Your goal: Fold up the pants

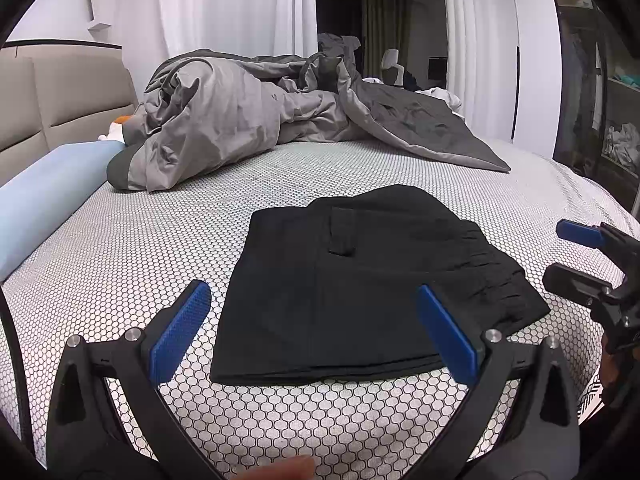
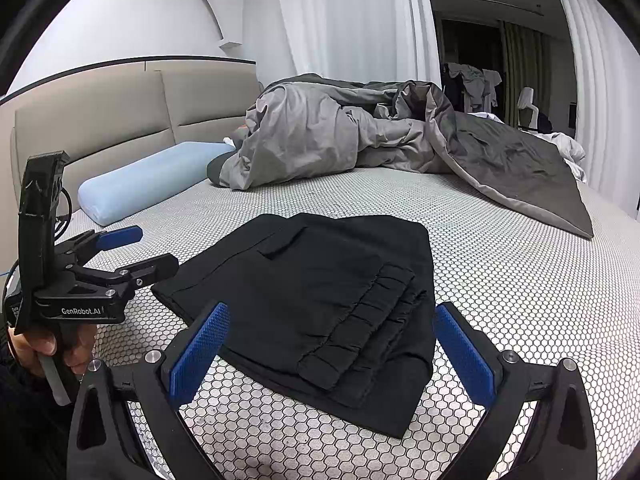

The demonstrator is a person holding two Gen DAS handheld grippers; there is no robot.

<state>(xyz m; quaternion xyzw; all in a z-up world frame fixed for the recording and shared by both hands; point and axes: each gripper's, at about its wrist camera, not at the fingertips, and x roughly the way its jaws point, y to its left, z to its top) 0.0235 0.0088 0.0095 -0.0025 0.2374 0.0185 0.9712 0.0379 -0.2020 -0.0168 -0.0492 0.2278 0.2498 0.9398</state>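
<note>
Black pants (image 1: 360, 264) lie folded into a flat rectangle on the honeycomb-patterned bed sheet (image 1: 140, 240), elastic waistband to the right and a pocket flap on top. My left gripper (image 1: 314, 296) hovers open just in front of the near edge, its blue pads empty and spread about as wide as the fold. In the right wrist view the pants (image 2: 304, 280) lie ahead with the gathered waistband nearest. My right gripper (image 2: 331, 314) is open and empty over that end. The left gripper (image 2: 156, 247) appears at the left, held by a hand, and the right gripper (image 1: 560, 252) shows at the right edge.
A crumpled grey duvet (image 1: 240, 120) is heaped across the far half of the bed, one flap (image 2: 520, 172) spread toward the right. A light blue pillow (image 2: 140, 180) lies against the beige headboard (image 2: 100, 120). White curtains (image 1: 224, 4) and open shelving (image 1: 616, 120) stand beyond the bed.
</note>
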